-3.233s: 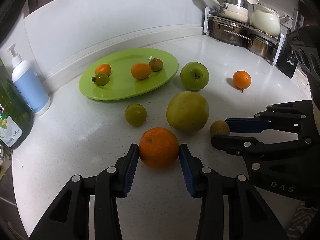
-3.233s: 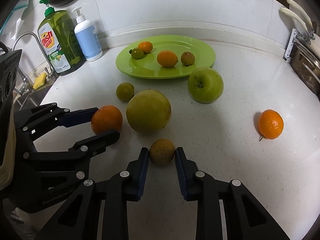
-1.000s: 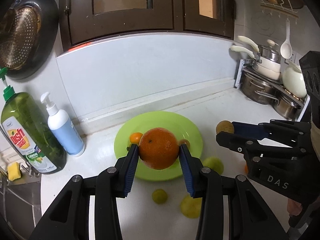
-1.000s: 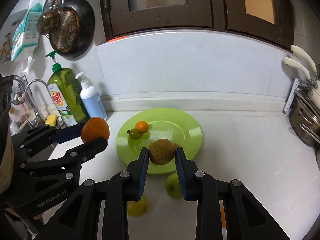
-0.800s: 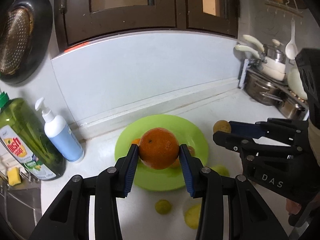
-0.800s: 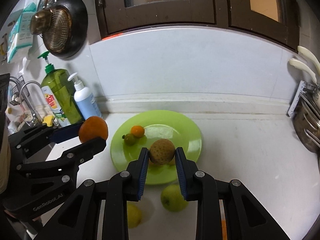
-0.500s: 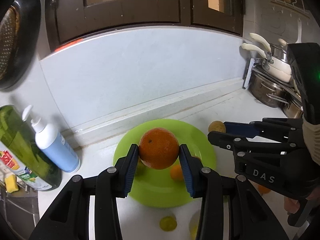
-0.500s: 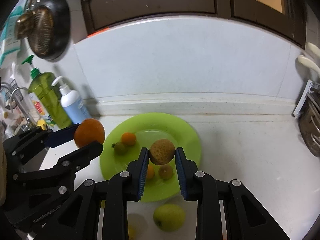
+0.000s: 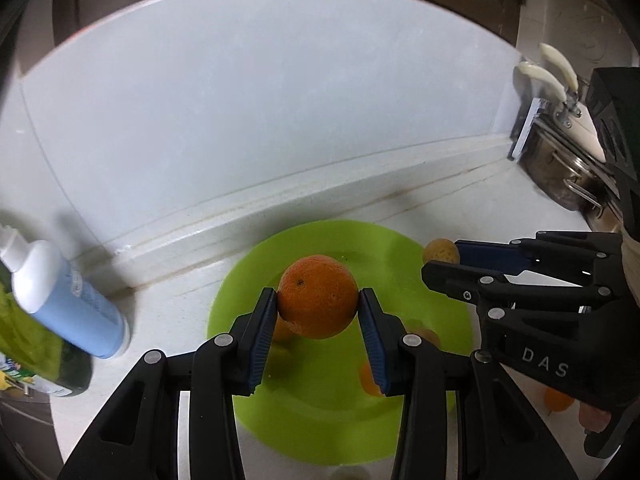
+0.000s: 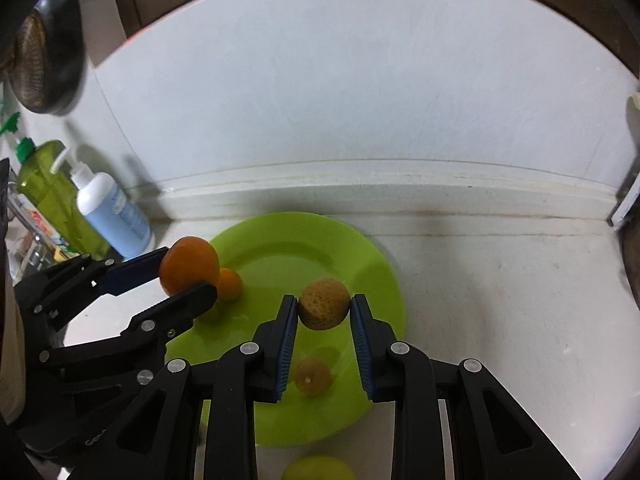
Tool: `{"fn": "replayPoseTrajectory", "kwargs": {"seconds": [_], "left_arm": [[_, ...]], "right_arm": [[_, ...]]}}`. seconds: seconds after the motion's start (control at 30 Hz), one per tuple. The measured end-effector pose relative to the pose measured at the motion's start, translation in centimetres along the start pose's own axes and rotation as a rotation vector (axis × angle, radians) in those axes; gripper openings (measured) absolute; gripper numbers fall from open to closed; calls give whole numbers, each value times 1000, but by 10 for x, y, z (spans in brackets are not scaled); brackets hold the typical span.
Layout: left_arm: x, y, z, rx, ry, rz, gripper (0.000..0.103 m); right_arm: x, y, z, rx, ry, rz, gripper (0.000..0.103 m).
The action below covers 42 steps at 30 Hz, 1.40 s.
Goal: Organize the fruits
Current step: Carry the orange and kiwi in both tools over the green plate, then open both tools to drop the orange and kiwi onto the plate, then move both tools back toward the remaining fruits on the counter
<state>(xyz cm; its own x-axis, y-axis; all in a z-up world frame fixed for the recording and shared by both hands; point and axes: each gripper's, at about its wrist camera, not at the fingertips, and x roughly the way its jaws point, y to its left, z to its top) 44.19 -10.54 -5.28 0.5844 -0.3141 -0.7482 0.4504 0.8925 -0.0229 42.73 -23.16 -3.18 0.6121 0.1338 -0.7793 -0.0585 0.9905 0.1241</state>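
My left gripper [image 9: 317, 311] is shut on a large orange [image 9: 317, 297] and holds it above the green plate [image 9: 320, 412]. My right gripper [image 10: 324, 310] is shut on a small brownish-yellow fruit [image 10: 324, 303], also above the green plate [image 10: 280, 252]. In the right wrist view the left gripper [image 10: 186, 274] with the orange [image 10: 189, 265] hangs over the plate's left rim. In the left wrist view the right gripper [image 9: 442, 261] holds the small fruit [image 9: 441, 252] over the plate's right rim. Small orange fruits [image 10: 229, 284] [image 10: 313, 376] lie on the plate.
A blue soap bottle [image 10: 114, 212] and a green dish-soap bottle [image 10: 52, 192] stand left of the plate by the backsplash. Steel pots [image 9: 568, 176] sit on a rack at right. A green-yellow fruit [image 10: 318, 468] lies on the counter just before the plate; a small orange [image 9: 558, 398] lies at right.
Both grippers lifted their fruits off the counter and carried them forward and down over the green plate. The plate looms larger and closer than half a second ago.
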Motion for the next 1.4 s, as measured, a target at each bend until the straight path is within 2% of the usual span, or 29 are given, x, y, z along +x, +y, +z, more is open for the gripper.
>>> {"fn": "replayPoseTrajectory", "kwargs": {"seconds": [0.2, 0.53, 0.77, 1.0, 1.4], "left_arm": [[17, 2, -1, -5, 45, -12, 41], [27, 1, -5, -4, 67, -45, 41], [15, -1, -6, 14, 42, -25, 42], [-9, -2, -13, 6, 9, 1, 51], [-81, -2, -19, -26, -109, 27, 63]], "right_arm": [[17, -4, 2, -3, 52, -9, 28], [27, -5, -2, 1, 83, -19, 28], [25, -7, -6, 9, 78, -14, 29], [3, -4, -12, 22, 29, -25, 32], [-71, 9, -29, 27, -138, -61, 41]]}}
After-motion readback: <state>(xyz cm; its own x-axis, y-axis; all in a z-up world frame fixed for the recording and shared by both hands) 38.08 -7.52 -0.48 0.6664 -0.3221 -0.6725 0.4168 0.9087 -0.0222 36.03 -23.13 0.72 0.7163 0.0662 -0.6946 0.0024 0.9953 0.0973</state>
